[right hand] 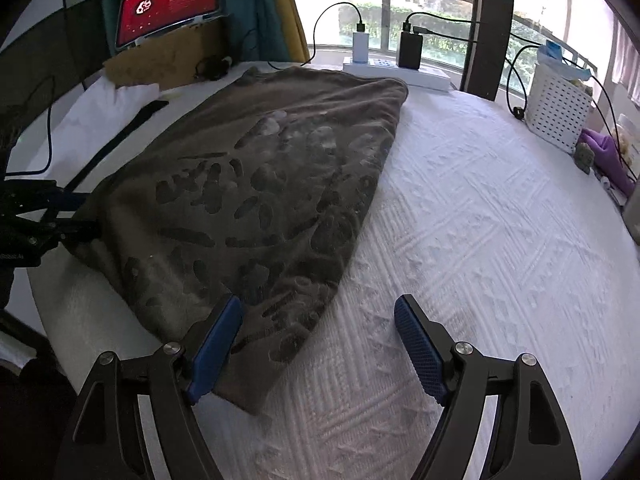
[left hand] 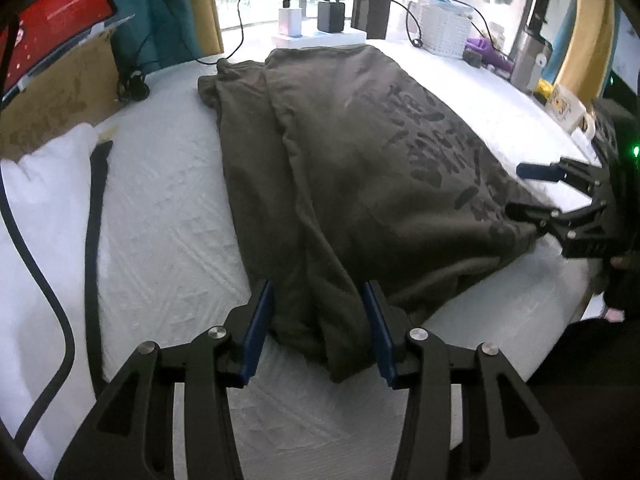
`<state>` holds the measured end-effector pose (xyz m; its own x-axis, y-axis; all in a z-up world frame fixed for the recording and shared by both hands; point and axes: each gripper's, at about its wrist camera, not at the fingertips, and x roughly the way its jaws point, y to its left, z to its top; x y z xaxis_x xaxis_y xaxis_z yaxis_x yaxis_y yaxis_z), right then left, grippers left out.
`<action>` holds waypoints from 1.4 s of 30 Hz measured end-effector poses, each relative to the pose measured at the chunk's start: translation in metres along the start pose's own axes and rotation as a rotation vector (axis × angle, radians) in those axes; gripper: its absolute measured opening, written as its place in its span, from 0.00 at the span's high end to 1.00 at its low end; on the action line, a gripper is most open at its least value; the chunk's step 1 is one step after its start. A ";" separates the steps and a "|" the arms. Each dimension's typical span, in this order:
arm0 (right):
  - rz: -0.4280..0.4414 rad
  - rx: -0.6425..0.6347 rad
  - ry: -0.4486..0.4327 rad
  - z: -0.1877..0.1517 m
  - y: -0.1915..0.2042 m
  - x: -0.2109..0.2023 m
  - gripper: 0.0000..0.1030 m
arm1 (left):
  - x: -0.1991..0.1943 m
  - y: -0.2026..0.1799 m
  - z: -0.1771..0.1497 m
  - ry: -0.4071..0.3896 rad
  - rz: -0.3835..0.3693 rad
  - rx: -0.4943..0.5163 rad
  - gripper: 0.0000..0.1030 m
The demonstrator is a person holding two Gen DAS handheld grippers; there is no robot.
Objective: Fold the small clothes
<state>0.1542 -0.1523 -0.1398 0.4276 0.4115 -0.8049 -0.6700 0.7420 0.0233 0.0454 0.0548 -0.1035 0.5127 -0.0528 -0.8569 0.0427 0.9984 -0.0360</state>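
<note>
Bed cover (right hand: 460, 220): white, textured, lying under both grippers and everything else.

Shirt (left hand: 340, 168): olive-brown, dark print on top, folded lengthwise, spread flat on the bed cover ahead of both grippers.

Left gripper (left hand: 318, 328): jaws parted, near hem of the shirt bunched between the blue pads, which do not press on it.

Right gripper (right hand: 320, 344): jaws spread wide, nothing pinched; its left pad sits over the shirt's near corner, its right pad over bare bed cover.

Basket (right hand: 558, 114): white, perforated, far ahead and right of the right gripper.

Screen (right hand: 170, 6): red, far ahead and left.
</note>
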 end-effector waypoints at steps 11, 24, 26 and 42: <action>-0.008 0.009 -0.014 -0.009 -0.002 -0.006 0.21 | -0.017 -0.002 -0.002 -0.038 -0.003 0.004 0.55; -0.005 0.015 -0.019 -0.009 -0.003 -0.006 0.21 | -0.001 -0.006 0.001 -0.029 -0.041 0.010 0.93; -0.003 0.013 -0.023 -0.010 -0.003 -0.006 0.20 | -0.004 -0.004 -0.001 -0.029 -0.043 0.007 0.95; 0.004 -0.003 -0.015 -0.006 -0.006 -0.006 0.20 | -0.025 0.011 0.007 0.003 0.028 -0.039 0.95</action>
<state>0.1517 -0.1621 -0.1390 0.4336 0.4223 -0.7961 -0.6739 0.7384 0.0246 0.0392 0.0666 -0.0794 0.5110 -0.0248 -0.8592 -0.0050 0.9995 -0.0318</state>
